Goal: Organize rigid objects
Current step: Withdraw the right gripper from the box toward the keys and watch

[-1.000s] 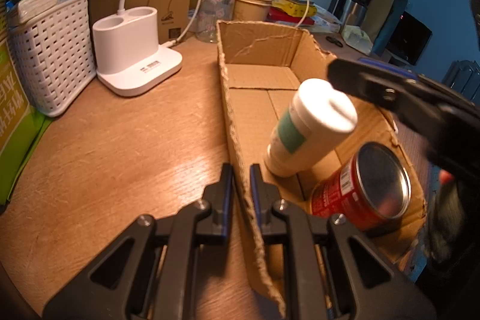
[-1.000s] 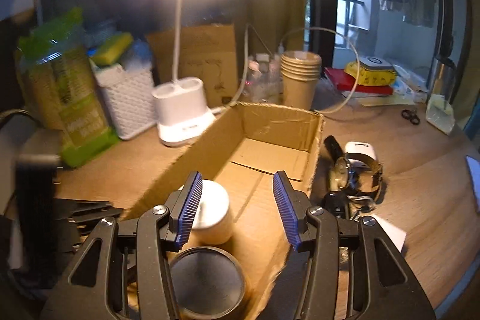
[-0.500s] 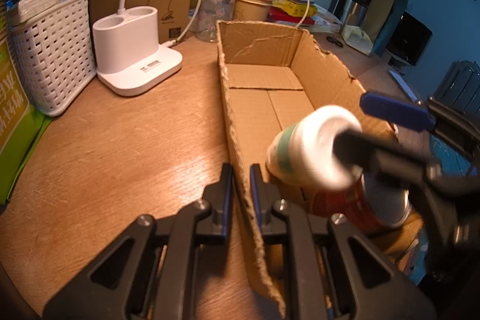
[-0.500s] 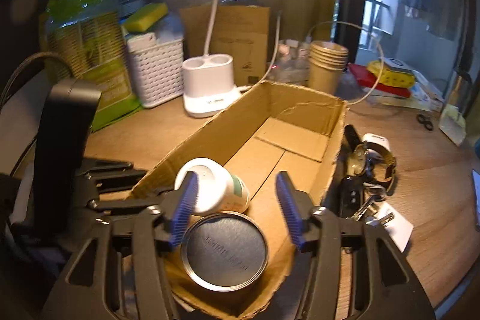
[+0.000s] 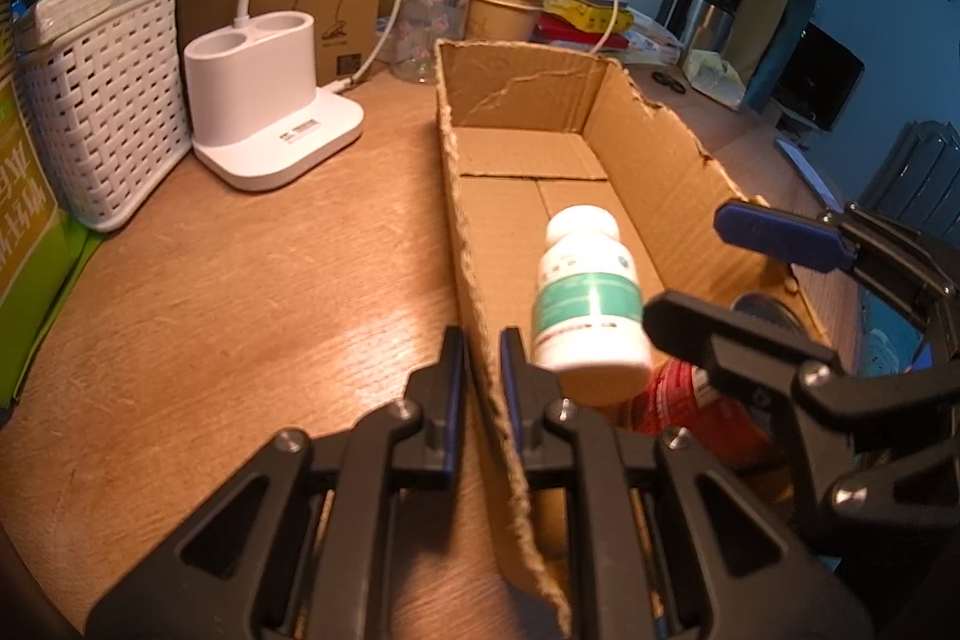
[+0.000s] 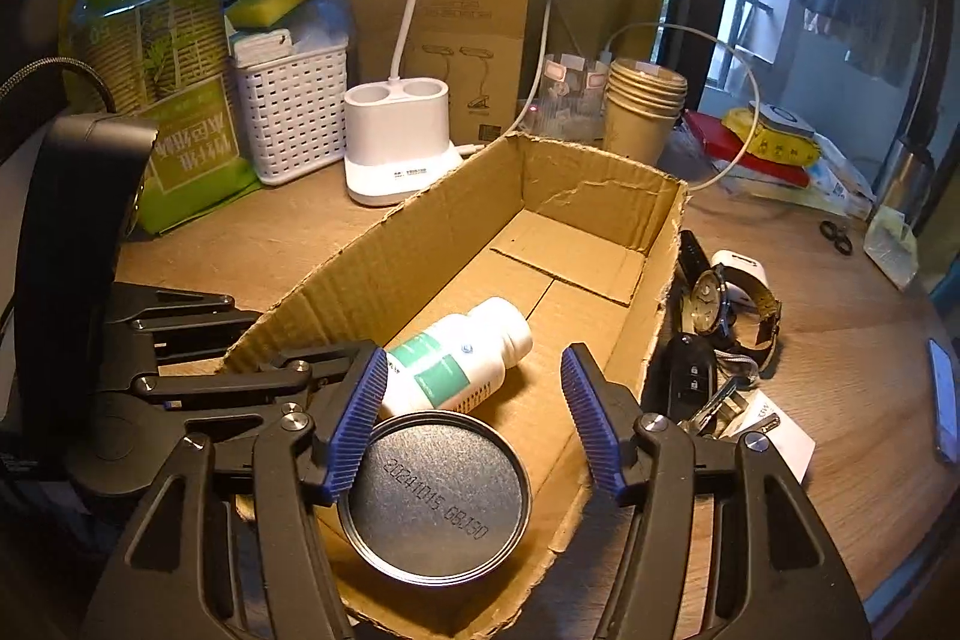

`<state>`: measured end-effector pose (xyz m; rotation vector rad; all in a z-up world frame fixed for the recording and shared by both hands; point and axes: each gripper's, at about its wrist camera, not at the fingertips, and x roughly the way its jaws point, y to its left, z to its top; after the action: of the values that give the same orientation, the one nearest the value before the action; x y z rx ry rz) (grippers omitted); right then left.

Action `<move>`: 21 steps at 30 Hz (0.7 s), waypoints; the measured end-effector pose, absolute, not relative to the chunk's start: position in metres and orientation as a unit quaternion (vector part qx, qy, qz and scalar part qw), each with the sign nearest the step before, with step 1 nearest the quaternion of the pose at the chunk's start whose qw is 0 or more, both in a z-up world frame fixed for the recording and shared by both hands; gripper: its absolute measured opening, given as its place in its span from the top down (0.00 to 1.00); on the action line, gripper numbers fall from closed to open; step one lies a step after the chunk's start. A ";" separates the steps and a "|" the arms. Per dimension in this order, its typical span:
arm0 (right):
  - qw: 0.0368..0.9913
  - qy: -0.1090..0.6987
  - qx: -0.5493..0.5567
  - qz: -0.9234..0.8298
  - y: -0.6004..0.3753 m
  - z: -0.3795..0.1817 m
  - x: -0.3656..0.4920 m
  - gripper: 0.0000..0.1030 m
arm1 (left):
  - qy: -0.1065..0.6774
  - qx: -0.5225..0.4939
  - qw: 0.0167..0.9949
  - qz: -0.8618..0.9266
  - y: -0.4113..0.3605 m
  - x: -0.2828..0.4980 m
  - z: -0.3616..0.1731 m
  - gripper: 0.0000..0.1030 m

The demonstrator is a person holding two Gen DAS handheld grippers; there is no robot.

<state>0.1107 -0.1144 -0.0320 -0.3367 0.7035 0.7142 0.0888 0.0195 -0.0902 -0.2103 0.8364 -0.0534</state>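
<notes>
- One cardboard box [image 6: 600, 196]; inside it one white bottle [image 6: 462, 358], green-banded label, lying on its side; one can [image 6: 435, 496] beside it, dark lid dated
- Left gripper [image 5: 477, 370] pinching the box wall; right gripper [image 6: 474, 418] spread, nothing between the jaws, poised over the can

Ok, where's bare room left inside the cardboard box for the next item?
The far half of the cardboard box floor is bare, from the white bottle to the end wall. The near end is crowded: the bottle lies beside the can. Outside, the right wall is lined by a watch and keys.
</notes>
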 end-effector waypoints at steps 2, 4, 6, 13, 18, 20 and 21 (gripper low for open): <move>0.868 0.332 -0.154 0.337 -0.117 -0.030 0.113 0.39 | 0.405 -0.102 0.908 -0.026 0.019 0.089 -0.090 0.88; 0.873 0.328 -0.144 0.331 -0.121 -0.027 0.116 0.39 | 0.405 -0.103 0.908 -0.026 0.020 0.089 -0.090 0.88; 0.877 0.325 -0.138 0.327 -0.126 -0.025 0.116 0.39 | 0.405 -0.102 0.908 -0.026 0.019 0.089 -0.090 0.88; 0.890 0.314 -0.119 0.308 -0.143 -0.019 0.121 0.38 | 0.405 -0.102 0.908 -0.026 0.019 0.089 -0.090 0.88; 0.908 0.306 -0.086 0.273 -0.170 -0.012 0.130 0.38 | 0.405 -0.102 0.908 -0.026 0.019 0.089 -0.090 0.87; 0.913 0.304 -0.077 0.262 -0.180 -0.011 0.134 0.38 | 0.405 -0.102 0.908 -0.026 0.019 0.089 -0.090 0.87; 0.915 0.303 -0.074 0.256 -0.185 -0.011 0.136 0.38 | 0.405 -0.102 0.908 -0.026 0.019 0.089 -0.090 0.87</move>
<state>0.1356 -0.1846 -0.0105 -0.1515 0.6233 0.5265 0.0888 0.0194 -0.0901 -0.2111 0.8364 -0.0531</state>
